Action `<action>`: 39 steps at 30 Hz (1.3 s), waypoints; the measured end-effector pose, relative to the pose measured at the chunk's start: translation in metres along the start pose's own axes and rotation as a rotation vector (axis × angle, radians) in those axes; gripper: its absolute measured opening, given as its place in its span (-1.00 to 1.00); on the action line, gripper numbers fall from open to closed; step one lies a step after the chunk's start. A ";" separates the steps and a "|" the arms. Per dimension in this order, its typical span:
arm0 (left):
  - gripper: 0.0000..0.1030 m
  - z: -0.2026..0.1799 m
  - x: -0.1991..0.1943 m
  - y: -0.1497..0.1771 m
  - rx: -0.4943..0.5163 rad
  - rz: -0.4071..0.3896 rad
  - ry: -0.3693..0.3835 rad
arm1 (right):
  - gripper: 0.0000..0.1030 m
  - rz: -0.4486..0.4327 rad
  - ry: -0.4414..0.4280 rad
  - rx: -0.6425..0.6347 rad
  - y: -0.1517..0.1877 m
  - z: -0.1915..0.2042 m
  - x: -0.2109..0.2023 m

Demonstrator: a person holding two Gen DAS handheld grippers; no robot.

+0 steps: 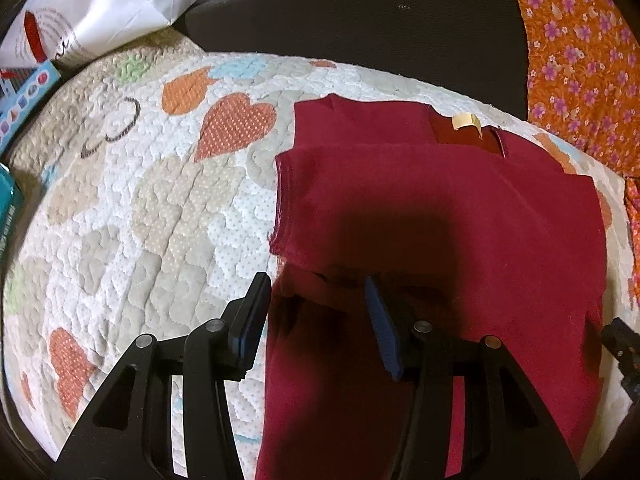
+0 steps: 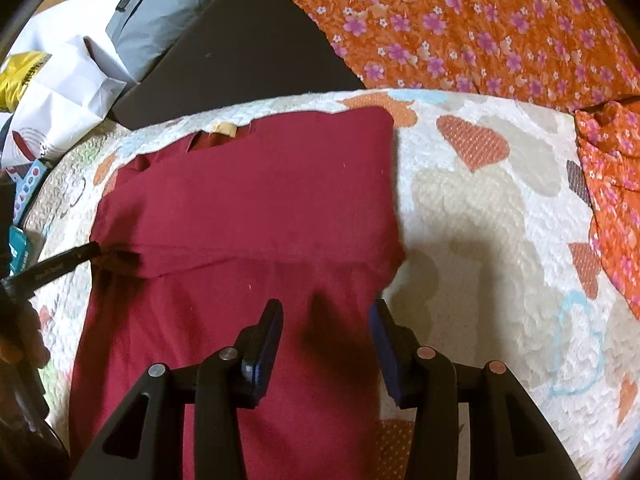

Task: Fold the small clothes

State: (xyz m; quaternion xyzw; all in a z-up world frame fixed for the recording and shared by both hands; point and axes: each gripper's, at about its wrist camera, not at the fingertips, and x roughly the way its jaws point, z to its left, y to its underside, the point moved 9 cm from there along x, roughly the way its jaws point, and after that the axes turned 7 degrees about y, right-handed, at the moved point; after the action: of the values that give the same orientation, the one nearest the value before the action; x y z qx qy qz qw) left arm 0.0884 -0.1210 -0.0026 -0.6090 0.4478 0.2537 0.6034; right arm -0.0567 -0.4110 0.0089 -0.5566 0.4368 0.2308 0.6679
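Note:
A dark red garment (image 1: 440,220) lies flat on a quilted mat with heart patches (image 1: 140,200). Its upper part is folded down over the lower part, and a tan label (image 1: 464,122) shows at the neck. My left gripper (image 1: 318,308) stands open just above the garment's left edge, below the fold, with nothing pinched. In the right wrist view the same garment (image 2: 260,200) fills the middle. My right gripper (image 2: 326,316) is open over its right edge near the fold, pads clear of the cloth. One left finger (image 2: 72,258) points at the fold's left end.
Orange floral cloth (image 2: 460,20) lies behind and to the right of the mat (image 2: 500,220). A dark flat board (image 1: 360,20) lies behind it. A white paper bag (image 1: 100,4) and coloured boxes (image 1: 24,96) crowd the far left. A hand (image 2: 20,340) shows at the left edge.

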 end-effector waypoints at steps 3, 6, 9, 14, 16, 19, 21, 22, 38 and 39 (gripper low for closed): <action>-0.06 0.006 0.000 0.004 -0.036 0.024 0.045 | -0.16 0.015 0.003 0.021 0.002 -0.005 0.006; -0.06 0.010 -0.001 0.008 -0.054 0.044 0.084 | -0.14 0.021 0.003 0.037 0.006 -0.010 0.010; -0.06 0.013 -0.002 0.014 -0.061 0.062 0.099 | -0.14 0.027 -0.025 0.044 0.011 -0.009 0.008; -0.06 0.019 -0.004 0.026 -0.042 0.076 0.074 | -0.13 0.045 -0.019 0.047 0.021 -0.013 0.009; -0.06 0.025 -0.007 0.030 -0.046 0.077 0.069 | -0.13 0.057 -0.021 0.058 0.024 -0.014 0.008; -0.06 0.036 -0.013 0.039 -0.055 0.082 0.061 | -0.13 0.066 -0.052 0.053 0.033 -0.013 0.000; -0.06 0.041 -0.018 0.047 -0.060 0.087 0.064 | -0.13 0.076 -0.073 0.029 0.045 -0.010 -0.007; -0.06 0.042 -0.020 0.051 -0.055 0.089 0.060 | -0.13 0.086 -0.080 0.022 0.052 -0.010 -0.011; -0.06 0.011 -0.068 0.172 -0.044 0.185 0.122 | -0.13 0.126 -0.090 -0.022 0.144 -0.016 -0.064; -0.06 0.012 -0.072 0.180 -0.050 0.189 0.122 | -0.13 0.129 -0.097 -0.021 0.149 -0.016 -0.068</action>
State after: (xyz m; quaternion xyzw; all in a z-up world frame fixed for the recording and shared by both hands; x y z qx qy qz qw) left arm -0.0961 -0.0692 -0.0347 -0.5932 0.5329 0.2831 0.5329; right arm -0.2153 -0.3736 -0.0152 -0.5226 0.4365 0.3043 0.6662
